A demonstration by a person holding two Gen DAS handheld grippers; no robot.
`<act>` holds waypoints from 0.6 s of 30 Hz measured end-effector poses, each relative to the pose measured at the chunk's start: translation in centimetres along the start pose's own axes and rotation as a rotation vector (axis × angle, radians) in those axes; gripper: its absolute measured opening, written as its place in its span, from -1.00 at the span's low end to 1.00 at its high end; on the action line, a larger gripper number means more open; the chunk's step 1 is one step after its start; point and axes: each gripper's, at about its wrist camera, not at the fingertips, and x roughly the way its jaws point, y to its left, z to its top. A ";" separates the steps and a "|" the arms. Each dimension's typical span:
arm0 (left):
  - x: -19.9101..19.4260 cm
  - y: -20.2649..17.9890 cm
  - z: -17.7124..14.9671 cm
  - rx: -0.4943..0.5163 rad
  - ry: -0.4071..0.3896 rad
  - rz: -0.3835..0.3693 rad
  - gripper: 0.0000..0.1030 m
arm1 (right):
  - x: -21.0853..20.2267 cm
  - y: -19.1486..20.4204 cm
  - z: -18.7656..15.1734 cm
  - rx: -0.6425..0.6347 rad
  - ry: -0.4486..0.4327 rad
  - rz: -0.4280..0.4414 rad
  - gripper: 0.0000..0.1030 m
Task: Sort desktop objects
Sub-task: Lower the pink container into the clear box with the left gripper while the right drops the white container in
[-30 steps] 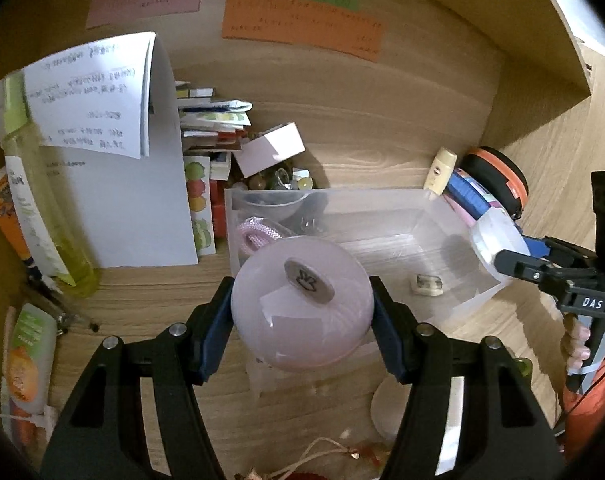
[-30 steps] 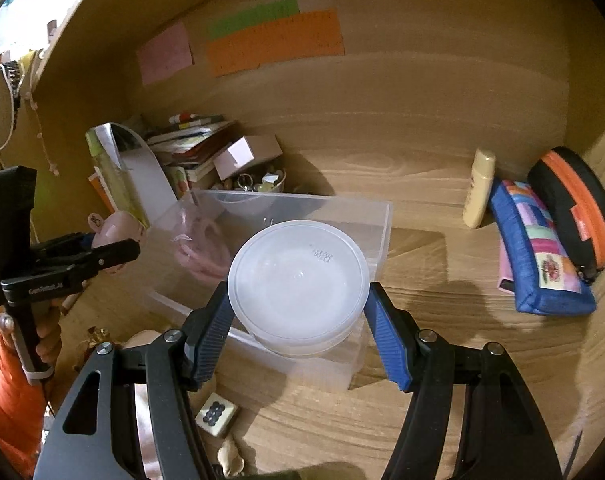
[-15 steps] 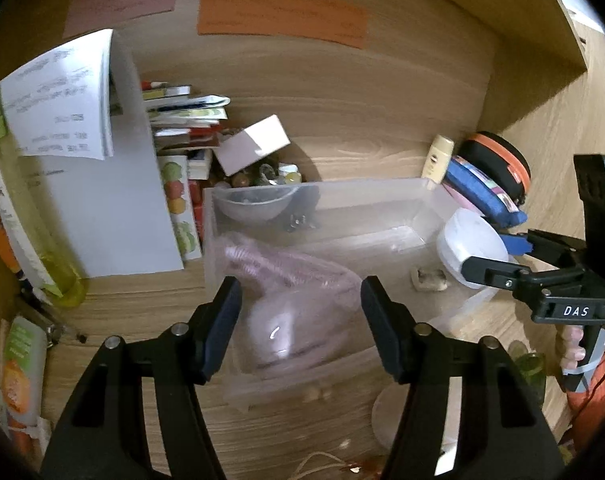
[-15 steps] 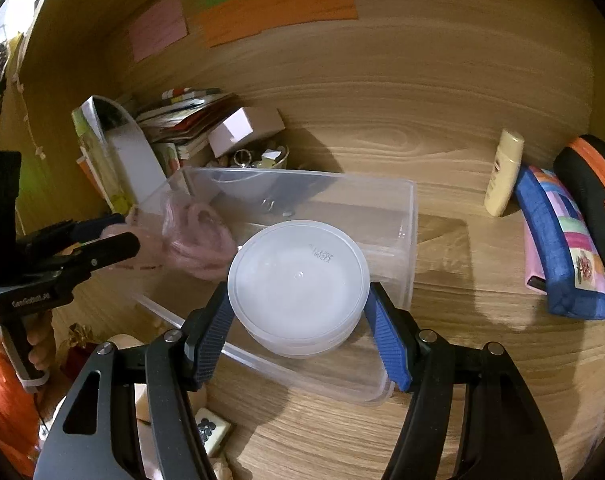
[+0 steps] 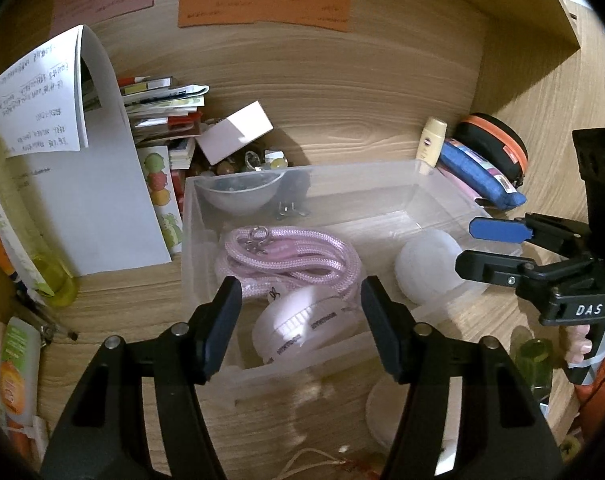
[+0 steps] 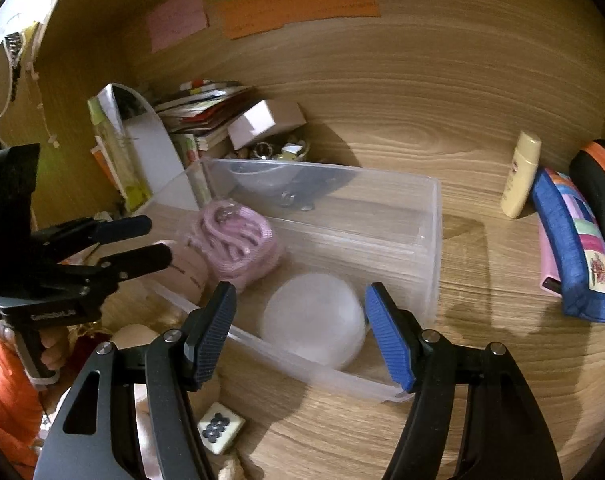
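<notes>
A clear plastic bin (image 5: pixel 386 174) (image 6: pixel 434 236) stands on the wooden desk. Inside it lie a round pink device (image 5: pixel 298 326) (image 6: pixel 186 268) with a pink rope lanyard (image 5: pixel 286 252) (image 6: pixel 238 240), and a round white lidded tub (image 5: pixel 428 266) (image 6: pixel 314 318). My left gripper (image 5: pixel 300 322) is open and empty over the bin's near left end, above the pink device. My right gripper (image 6: pixel 300 334) is open and empty over the bin's near right end, above the white tub. Each gripper shows in the other's view, the right (image 5: pixel 490 248) and the left (image 6: pixel 138 240).
A stack of books and papers (image 5: pixel 158 108), a small white box (image 5: pixel 238 130), a folded paper stand (image 5: pixel 94 184), a cream tube (image 6: pixel 520 174), a blue pouch (image 6: pixel 574 240) and a black-orange case (image 5: pixel 494 144) line the back. A mahjong tile (image 6: pixel 220 426) lies in front.
Both grippers opened. The pink device dropped from the left gripper into the bin, and the white tub dropped from the right gripper into the bin.
</notes>
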 end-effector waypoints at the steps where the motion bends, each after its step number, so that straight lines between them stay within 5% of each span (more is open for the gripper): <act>1: 0.0 0.0 0.0 -0.002 0.000 -0.004 0.21 | 0.0 0.2 0.0 -0.006 -0.005 0.001 0.27; 11: -1.7 -1.0 0.1 0.022 -0.008 0.029 0.45 | -1.1 1.6 0.0 -0.057 -0.025 -0.027 0.38; 14: -3.2 -1.4 0.1 0.029 -0.028 0.054 0.53 | -2.3 1.3 0.0 -0.021 -0.043 -0.025 0.60; 18: -5.3 -1.7 -0.1 0.019 -0.074 0.073 0.83 | -4.1 1.0 -0.5 0.015 -0.068 -0.017 0.61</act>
